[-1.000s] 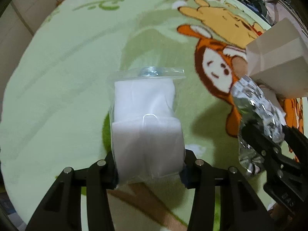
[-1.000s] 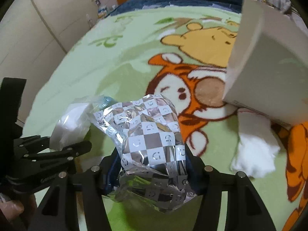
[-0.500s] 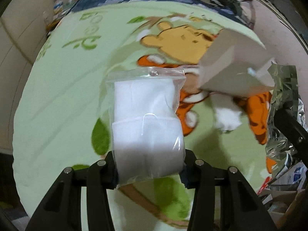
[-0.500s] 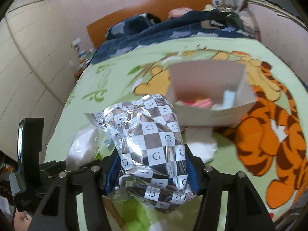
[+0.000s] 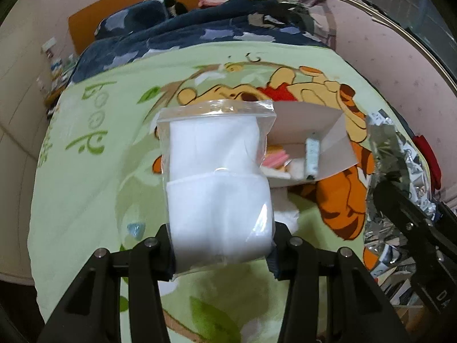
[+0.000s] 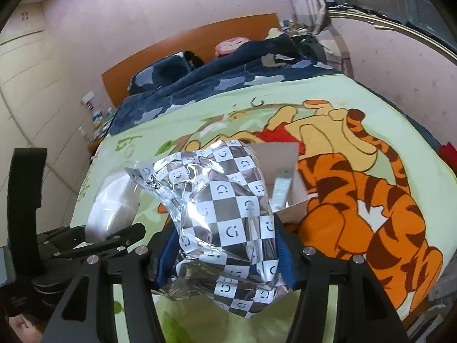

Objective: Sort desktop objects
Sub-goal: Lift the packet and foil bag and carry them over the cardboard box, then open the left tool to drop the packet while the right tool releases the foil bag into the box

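My left gripper [image 5: 221, 253] is shut on a clear zip bag of white cloth [image 5: 217, 183], held high above the bed. My right gripper [image 6: 225, 254] is shut on a crinkled silver checkered foil packet [image 6: 220, 208]; that packet also shows at the right of the left wrist view [image 5: 400, 188]. An open white cardboard box [image 5: 320, 131] sits on the green cartoon blanket beyond both loads, with a pink item [image 5: 275, 158] and a pale blue stick [image 5: 312, 154] inside. In the right wrist view the box [image 6: 281, 177] is partly hidden behind the packet.
A white soft item [image 5: 287, 204] lies on the blanket [image 5: 94, 188] in front of the box, and a small pale blue object [image 5: 134, 228] lies to the left. A dark blue quilt [image 6: 217, 85] and orange headboard [image 6: 182, 48] are at the far end. Clutter [image 5: 397, 283] lies at the lower right.
Both grippers have risen and tilted up with their loads still held. The box now sits farther away and its open top and contents show.
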`<state>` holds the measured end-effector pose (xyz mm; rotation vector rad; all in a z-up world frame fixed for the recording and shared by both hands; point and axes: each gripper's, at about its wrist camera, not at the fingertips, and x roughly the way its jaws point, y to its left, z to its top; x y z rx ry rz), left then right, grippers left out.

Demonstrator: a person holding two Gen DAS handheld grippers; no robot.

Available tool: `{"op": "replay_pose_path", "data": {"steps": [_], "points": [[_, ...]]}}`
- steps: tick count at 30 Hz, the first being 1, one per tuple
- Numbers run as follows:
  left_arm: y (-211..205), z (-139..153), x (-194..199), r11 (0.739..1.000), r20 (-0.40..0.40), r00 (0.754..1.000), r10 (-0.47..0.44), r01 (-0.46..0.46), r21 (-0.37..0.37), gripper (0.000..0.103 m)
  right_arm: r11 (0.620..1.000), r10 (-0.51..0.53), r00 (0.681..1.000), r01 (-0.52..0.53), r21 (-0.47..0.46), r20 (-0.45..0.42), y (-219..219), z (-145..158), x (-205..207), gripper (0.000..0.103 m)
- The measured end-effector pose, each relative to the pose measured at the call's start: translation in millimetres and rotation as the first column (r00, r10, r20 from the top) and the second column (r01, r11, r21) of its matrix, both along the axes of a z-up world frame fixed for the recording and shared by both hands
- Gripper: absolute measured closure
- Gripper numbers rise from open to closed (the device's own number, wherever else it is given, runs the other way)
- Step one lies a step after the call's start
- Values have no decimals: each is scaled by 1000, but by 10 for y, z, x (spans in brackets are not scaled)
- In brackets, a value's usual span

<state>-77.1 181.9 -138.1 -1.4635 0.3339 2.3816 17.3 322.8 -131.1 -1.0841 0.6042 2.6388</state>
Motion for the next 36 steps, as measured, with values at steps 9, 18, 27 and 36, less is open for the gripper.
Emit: {"op": "replay_pose_path", "data": {"steps": [9,18,27,36], "points": [[521,118,-138,997,-34,997,-76,75,-22,55,999,-53,998,53,13,15,323,-60,-74,43],[764,-129,-243,993,-21,995,-101,99,-59,55,996,-87,995,86,18,50,632,-272,-298,43],[809,-408,-416,995,49,996,-75,78,-65,55,998,-63,993,61,21,99,670,-449,-584,43],[785,-523,-549,995,88,995,-55,61,-74,55,999,-27,990,22,35,139,563,-563,-685,43]]}}
